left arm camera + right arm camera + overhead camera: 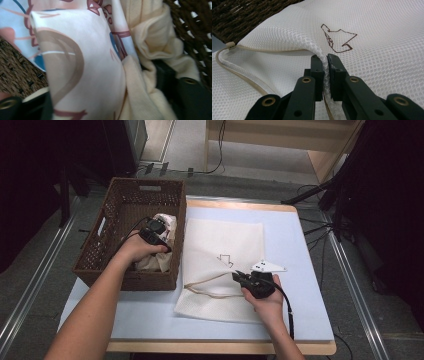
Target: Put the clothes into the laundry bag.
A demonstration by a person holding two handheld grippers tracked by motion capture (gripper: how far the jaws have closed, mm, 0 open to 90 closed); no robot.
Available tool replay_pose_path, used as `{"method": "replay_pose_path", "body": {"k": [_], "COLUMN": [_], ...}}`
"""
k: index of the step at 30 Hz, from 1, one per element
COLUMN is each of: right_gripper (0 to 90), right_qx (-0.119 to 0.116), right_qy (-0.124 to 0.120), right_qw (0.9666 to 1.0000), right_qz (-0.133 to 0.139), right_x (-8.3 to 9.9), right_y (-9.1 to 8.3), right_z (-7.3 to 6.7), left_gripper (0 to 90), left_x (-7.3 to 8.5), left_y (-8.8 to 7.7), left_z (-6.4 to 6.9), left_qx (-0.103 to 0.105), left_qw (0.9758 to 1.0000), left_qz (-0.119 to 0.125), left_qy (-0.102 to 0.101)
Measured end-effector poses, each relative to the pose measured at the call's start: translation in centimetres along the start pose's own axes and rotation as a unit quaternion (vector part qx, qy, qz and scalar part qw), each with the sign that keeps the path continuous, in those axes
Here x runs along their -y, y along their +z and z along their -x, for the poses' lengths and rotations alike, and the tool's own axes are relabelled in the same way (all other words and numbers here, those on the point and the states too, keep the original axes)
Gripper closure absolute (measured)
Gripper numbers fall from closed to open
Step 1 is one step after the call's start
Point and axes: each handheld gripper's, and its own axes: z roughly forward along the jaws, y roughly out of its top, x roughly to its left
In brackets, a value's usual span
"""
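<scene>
Blue table (305, 270) — black cables (215, 150) beyond

dim surroundings, evenly lit table; left gripper view blurred close-up.

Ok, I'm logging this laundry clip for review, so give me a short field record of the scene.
work: cloth from basket, mesh bag held open
right gripper: shut on mesh bag, pinching its top layer near the zip opening
left gripper: in the wicker basket, jaws around the patterned cloth and cream cloth; grip unclear
surface: table
</scene>
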Motion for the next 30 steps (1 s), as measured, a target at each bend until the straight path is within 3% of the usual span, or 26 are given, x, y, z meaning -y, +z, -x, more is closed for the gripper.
{"method": "replay_pose_path", "body": {"k": [6, 10, 19, 22, 30], "right_gripper": [84.8, 86.7, 87.8, 87.8, 87.9], "right_qx": [0.000, -0.005, -0.011, -0.011, -0.015], "right_qy": [-0.005, -0.003, -0.007, -0.007, -0.004], "right_qw": [1.0000, 1.0000, 0.9999, 0.9999, 0.9998], "right_qz": [0.001, 0.000, 0.008, 0.008, 0.013], "right_x": [0.0, 0.1, 0.0, 0.0, -0.1], "right_y": [-0.1, 0.0, -0.4, -0.4, -0.6], "right_z": [-0.1, 0.1, 0.3, 0.2, 0.3], "left_gripper": [59.6, 66.4, 68.7, 68.7, 68.7], "left_x": [0.1, -0.1, 0.5, 0.7, 1.5], "left_y": [-0.6, -1.5, -3.8, -4.6, -7.1], "left_z": [-0.6, -0.5, -1.2, -1.2, -1.7], "left_qx": [0.032, 0.034, 0.042, 0.037, 0.030], "left_qw": [0.9991, 0.9989, 0.9955, 0.9936, 0.9844], "left_qz": [0.006, 0.025, 0.078, 0.100, 0.165], "left_qy": [-0.028, -0.021, -0.035, -0.040, -0.054]}}
